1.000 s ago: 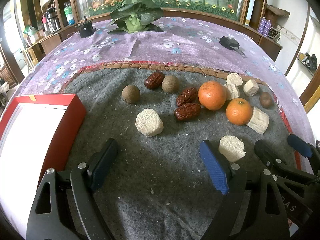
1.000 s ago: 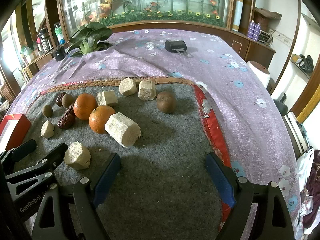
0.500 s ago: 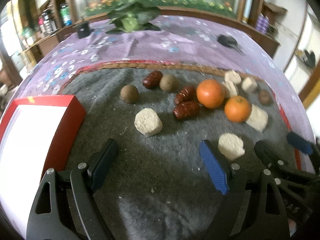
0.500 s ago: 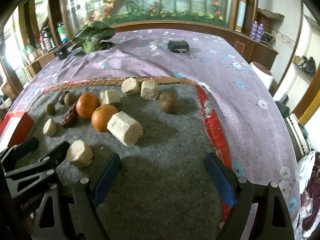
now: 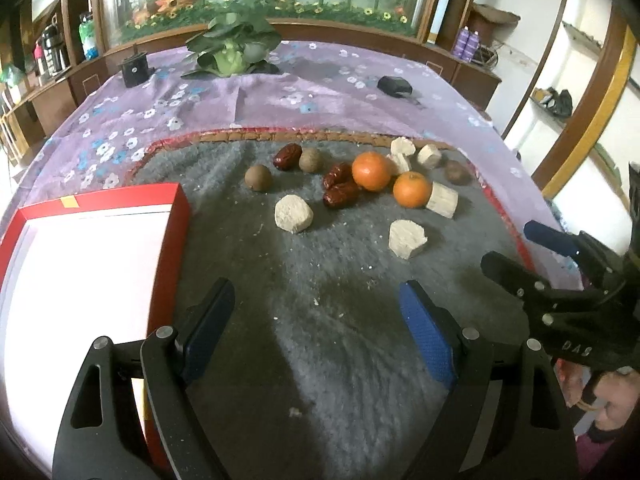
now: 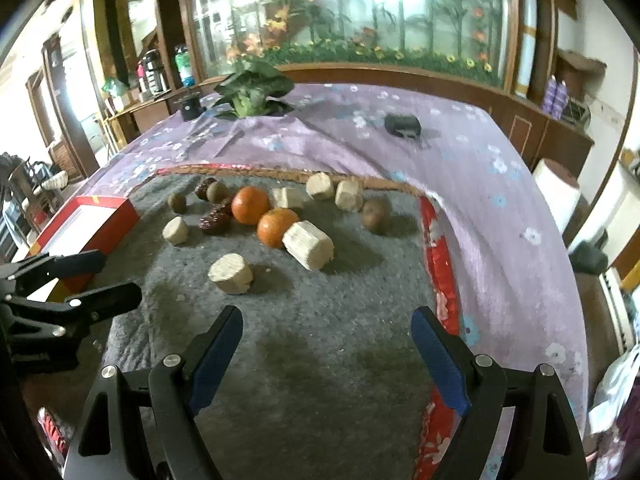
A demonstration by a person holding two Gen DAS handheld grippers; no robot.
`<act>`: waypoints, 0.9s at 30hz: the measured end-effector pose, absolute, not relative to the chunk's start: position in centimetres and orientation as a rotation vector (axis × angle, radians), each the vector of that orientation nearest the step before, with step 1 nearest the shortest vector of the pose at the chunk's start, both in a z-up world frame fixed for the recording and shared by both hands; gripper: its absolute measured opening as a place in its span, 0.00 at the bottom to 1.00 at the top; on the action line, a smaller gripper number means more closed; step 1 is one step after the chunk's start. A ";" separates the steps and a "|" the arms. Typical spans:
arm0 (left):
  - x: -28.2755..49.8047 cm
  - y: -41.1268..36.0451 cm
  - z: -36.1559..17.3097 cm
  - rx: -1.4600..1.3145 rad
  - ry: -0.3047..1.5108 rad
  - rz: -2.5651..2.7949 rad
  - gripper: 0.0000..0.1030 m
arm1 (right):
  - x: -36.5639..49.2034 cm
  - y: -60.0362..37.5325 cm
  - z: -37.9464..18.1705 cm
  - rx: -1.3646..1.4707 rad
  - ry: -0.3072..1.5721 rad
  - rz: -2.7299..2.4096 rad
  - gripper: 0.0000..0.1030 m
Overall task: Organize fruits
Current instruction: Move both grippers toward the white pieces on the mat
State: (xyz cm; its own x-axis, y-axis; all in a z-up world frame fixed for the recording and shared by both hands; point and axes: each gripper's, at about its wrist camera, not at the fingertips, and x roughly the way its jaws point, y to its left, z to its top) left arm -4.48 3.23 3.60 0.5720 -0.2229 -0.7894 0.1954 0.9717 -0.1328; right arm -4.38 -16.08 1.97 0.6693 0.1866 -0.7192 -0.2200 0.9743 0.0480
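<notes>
Fruits are lying scattered on the grey mat (image 5: 320, 280) covering the near part of the counter: 2 oranges (image 5: 371, 171) (image 5: 411, 189) are sitting touching the red dates (image 5: 341, 193), with brown round fruits (image 5: 258, 178) and pale cut chunks (image 5: 293, 219) spreading around them. A red box (image 5: 176, 216) with a white inside is resting at the mat's left edge. Beyond the mat, a leafy plant (image 5: 230, 46) and a small black object (image 5: 395, 86) are sitting on the purple flowered cloth (image 5: 280, 100).

Nothing is standing between either gripper and the fruit. The left gripper (image 5: 316, 300) is hovering over bare mat, jaws spread wide and holding nothing. The right gripper (image 6: 326, 330) is hovering likewise, jaws wide and empty.

Compared with 1 second ago, both grippers are sitting higher and farther back, so the fruit is appearing smaller and more distant.
</notes>
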 end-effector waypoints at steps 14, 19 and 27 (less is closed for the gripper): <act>-0.3 2.7 3.3 -0.045 0.953 -0.094 0.82 | -4.4 -16.4 2.0 -0.026 0.818 0.261 0.79; 1.0 2.2 2.8 -0.022 0.968 -0.098 0.81 | -4.3 -16.1 2.0 -0.043 0.814 0.275 0.78; 2.7 1.7 1.8 0.012 1.007 -0.115 0.36 | -3.8 -16.2 1.3 -0.015 0.833 0.322 0.67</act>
State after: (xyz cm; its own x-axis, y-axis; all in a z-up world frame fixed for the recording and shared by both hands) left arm 2.66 1.73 1.76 0.5290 -0.0906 -0.8437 0.1013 0.9939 -0.0433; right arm -3.75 -16.20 1.34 0.6266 0.2753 -0.7291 -0.2868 0.9513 0.1127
